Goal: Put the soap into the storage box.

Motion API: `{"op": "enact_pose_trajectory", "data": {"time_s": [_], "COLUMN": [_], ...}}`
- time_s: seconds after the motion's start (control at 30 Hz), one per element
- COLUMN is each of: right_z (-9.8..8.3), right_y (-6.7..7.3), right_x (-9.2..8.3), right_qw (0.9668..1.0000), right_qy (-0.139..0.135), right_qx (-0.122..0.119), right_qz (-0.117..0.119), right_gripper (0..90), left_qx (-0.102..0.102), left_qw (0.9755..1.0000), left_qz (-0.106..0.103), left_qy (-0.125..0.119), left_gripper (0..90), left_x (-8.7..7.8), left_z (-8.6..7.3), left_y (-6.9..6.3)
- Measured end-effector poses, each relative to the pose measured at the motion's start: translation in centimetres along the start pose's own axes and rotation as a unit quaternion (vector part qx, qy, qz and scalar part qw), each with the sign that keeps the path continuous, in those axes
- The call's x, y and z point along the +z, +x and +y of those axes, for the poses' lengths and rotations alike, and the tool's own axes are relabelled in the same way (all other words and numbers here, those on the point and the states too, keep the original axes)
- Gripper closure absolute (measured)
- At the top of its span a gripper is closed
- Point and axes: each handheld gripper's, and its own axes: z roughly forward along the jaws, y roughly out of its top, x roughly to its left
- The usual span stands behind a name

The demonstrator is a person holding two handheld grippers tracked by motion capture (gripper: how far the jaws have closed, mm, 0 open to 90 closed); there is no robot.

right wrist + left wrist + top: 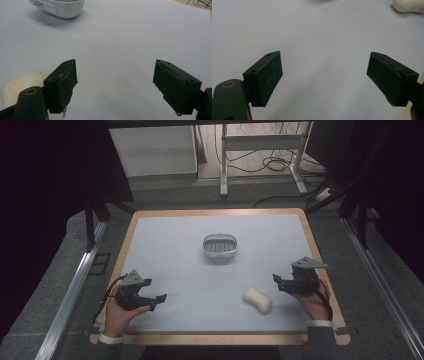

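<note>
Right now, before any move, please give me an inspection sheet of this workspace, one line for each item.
Surface: pale blue mat on a wood-edged table, bare around the things.
Job's things: cream soap bar lying flat near the right claw; white slotted soap dish at mid-table, upright, nothing in it.
Clutter: nothing seen.
Grippers: left claw open, holding nothing; right claw open, holding nothing, beside the soap, apart from it.
Cables: a black cable by the right wrist; loose cables on the floor behind.
Surroundings: metal frame legs, dark curtains at both sides.

Both hands rest low: the left gripper [159,301] and the right gripper [278,281] have jaws apart, holding nothing.
</note>
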Motion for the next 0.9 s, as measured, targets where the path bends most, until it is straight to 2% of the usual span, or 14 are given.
{"op": "enact_pose_trajectory", "data": {"time_s": [0.13, 0.23, 0.33, 0.53, 0.57, 0.7, 0.73, 0.9], "right_z": [0.7, 1.5, 2.6, 3.8, 4.1, 4.5, 4.6, 4.8], "right_y": [0.0, 0.2, 0.5, 1.3, 1.7, 2.2, 2.4, 3.5], "right_x": [-0.4, -0.8, -1.2, -1.1, -0.9, -0.6, -0.3, 0.3], "right_qw": [0.9999, 0.9994, 0.9980, 0.9954, 0.9939, 0.9914, 0.9893, 0.9840], "right_qy": [0.001, 0.019, 0.038, 0.067, 0.078, 0.090, 0.099, 0.125], "right_qx": [-0.002, -0.017, -0.026, -0.054, -0.065, -0.080, -0.081, -0.100], "right_qz": [0.016, 0.022, 0.042, 0.041, 0.043, 0.051, 0.069, 0.078], "right_gripper": [20.7, 20.8, 21.1, 21.1, 21.1, 21.1, 21.1, 21.1], "left_qx": [0.000, -0.002, -0.001, 0.002, 0.002, 0.001, 0.001, 0.002], "left_qw": [1.0000, 1.0000, 1.0000, 1.0000, 1.0000, 1.0000, 1.0000, 0.9999], "left_qz": [-0.001, -0.001, -0.002, -0.005, -0.005, -0.009, -0.009, -0.015], "left_qy": [-0.001, -0.005, -0.003, -0.001, -0.001, -0.002, -0.001, -0.003], "left_gripper": [13.6, 13.6, 13.6, 13.5, 13.5, 13.5, 13.5, 13.5], "left_x": [-0.2, -0.4, -0.3, -0.1, -0.1, -0.1, -0.1, 0.0], "left_z": [0.0, 0.0, 0.0, 0.1, 0.1, 0.1, 0.1, 0.1], "left_y": [0.0, 0.1, 0.0, -0.2, -0.2, -0.1, -0.1, -0.3]}}
